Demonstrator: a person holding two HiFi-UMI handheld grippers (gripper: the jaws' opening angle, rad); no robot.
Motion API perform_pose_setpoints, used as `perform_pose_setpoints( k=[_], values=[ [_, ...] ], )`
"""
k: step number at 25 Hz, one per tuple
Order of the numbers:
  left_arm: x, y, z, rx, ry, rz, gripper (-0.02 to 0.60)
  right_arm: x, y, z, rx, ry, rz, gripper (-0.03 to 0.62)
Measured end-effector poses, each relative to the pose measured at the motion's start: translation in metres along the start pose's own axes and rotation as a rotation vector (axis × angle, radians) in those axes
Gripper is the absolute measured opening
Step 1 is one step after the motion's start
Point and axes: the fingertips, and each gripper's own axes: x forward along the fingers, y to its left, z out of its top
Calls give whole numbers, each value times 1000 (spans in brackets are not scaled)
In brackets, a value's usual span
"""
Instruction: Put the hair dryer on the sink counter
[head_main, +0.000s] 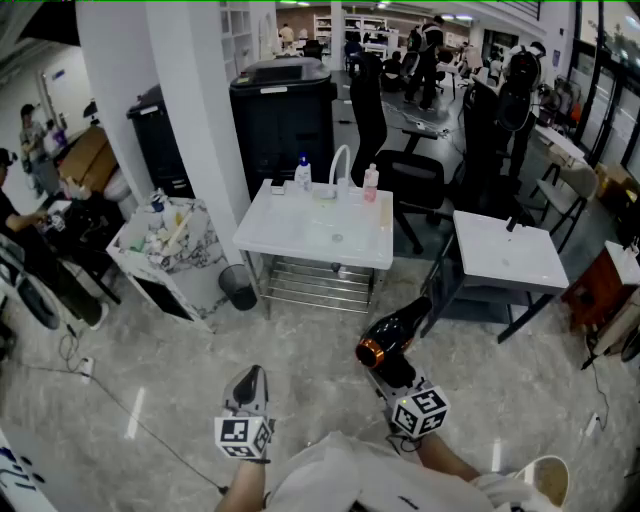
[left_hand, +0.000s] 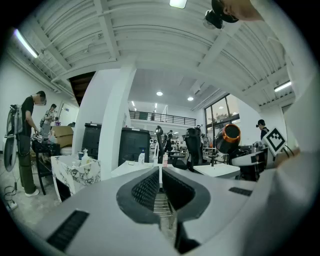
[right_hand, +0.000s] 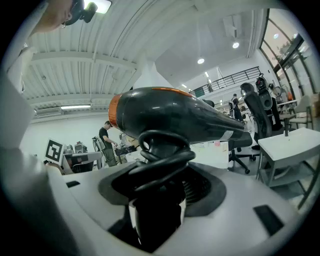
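Right gripper (head_main: 396, 374) held forward, jaws clamping hair dryer (head_main: 396, 336) handle; left gripper (head_main: 253, 376) low, jaws together, empty.

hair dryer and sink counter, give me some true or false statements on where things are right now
1. The right gripper grips the hair dryer by its handle. True.
2. The hair dryer lies on the sink counter. False: it is up in the right gripper, well short of the counter.
3. The left gripper has its jaws together with nothing between them. True.
4. Nothing stands on the sink counter. False: a white bottle, a pink bottle and a faucet stand along its far edge.
5. The cord is wound around the dryer's handle. True.
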Motion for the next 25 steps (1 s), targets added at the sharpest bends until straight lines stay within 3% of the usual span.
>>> perform_pose_setpoints(
  k=[25],
  values=[
    [-3, 25, -2, -26, -1, -14, 39, 21, 24, 5, -27, 5, -3, 268]
  ],
)
